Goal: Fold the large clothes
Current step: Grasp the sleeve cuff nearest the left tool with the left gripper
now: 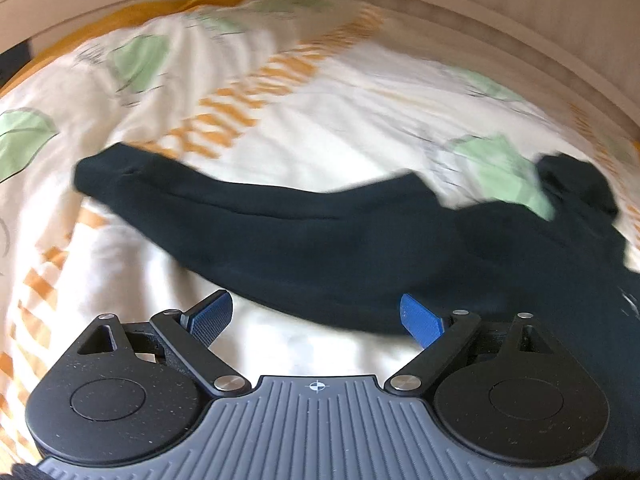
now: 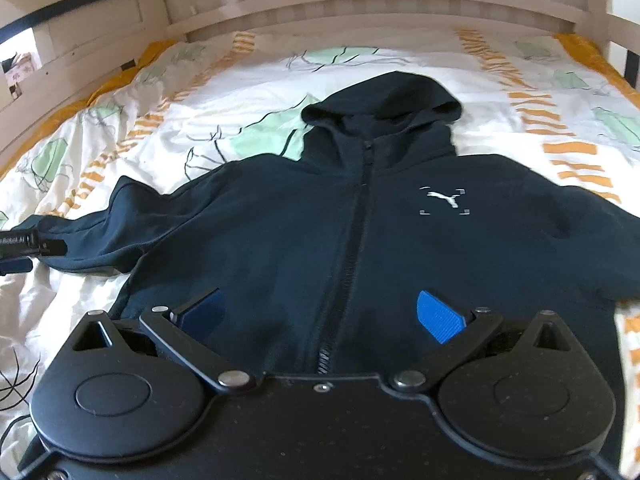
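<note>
A dark navy zip hoodie (image 2: pixel 360 232) lies face up on the bed, hood (image 2: pixel 384 100) toward the headboard, a white logo (image 2: pixel 444 200) on its chest. My right gripper (image 2: pixel 320 316) is open and empty just above the hoodie's lower front, over the zip. In the left wrist view one sleeve (image 1: pixel 260 224) stretches out to the left across the duvet. My left gripper (image 1: pixel 316 316) is open and empty, with the sleeve's near edge between its blue pads (image 1: pixel 420 318). It also shows at the left edge of the right wrist view (image 2: pixel 24 248), beside the sleeve's cuff.
The bed has a white duvet (image 2: pixel 240 92) with green and orange prints. A wooden slatted headboard (image 2: pixel 360 0) stands at the far end. A wooden side rail (image 1: pixel 480 12) runs along the bed. An orange sheet edge (image 2: pixel 584 48) shows at the sides.
</note>
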The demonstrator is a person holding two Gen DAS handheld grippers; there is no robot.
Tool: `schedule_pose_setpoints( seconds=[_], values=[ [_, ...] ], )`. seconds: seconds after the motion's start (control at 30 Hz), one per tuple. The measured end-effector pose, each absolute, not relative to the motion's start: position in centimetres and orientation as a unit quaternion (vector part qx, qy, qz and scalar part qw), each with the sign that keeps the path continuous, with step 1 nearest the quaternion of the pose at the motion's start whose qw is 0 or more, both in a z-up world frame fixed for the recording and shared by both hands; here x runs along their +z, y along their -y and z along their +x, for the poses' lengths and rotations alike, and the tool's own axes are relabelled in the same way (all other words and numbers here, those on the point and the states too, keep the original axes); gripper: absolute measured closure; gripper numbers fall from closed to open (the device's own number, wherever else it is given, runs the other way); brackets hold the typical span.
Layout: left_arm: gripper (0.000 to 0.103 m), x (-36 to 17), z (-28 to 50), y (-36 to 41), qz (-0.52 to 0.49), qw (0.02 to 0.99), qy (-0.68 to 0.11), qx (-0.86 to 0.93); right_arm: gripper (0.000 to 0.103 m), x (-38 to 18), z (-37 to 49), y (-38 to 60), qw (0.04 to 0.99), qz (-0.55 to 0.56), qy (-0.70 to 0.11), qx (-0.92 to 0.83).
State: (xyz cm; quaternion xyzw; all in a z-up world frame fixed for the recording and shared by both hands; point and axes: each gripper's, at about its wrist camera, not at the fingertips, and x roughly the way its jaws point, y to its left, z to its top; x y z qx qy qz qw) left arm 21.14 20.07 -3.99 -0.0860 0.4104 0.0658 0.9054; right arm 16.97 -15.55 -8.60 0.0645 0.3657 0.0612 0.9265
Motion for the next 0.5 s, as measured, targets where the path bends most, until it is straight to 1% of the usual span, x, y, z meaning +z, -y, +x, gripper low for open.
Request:
schedule_pose_setpoints(
  seconds=[0.27,0.43,0.47,0.5],
  values=[
    [0.011,-6.2,24.8,-27.9,-0.14,0.889,-0.413,0.143,0.001,-9.8,18.7,13.6,0.922,0.055,-0.376,0.076],
    [0.012,-7.2,27.1,-31.3,-0.185,0.889,-0.391,0.148,0.001,-10.4,19.7,12.8,0.921,0.053,-0.378,0.082],
    [0.012,-7.2,27.4,-31.7,-0.189,0.89,-0.387,0.149,0.001,-10.4,19.9,12.6,0.921,0.052,-0.378,0.083],
    [0.016,-7.2,27.7,-31.9,-0.193,0.891,-0.382,0.149,0.001,-10.5,20.1,12.4,0.921,0.05,-0.378,0.084]
  ],
)
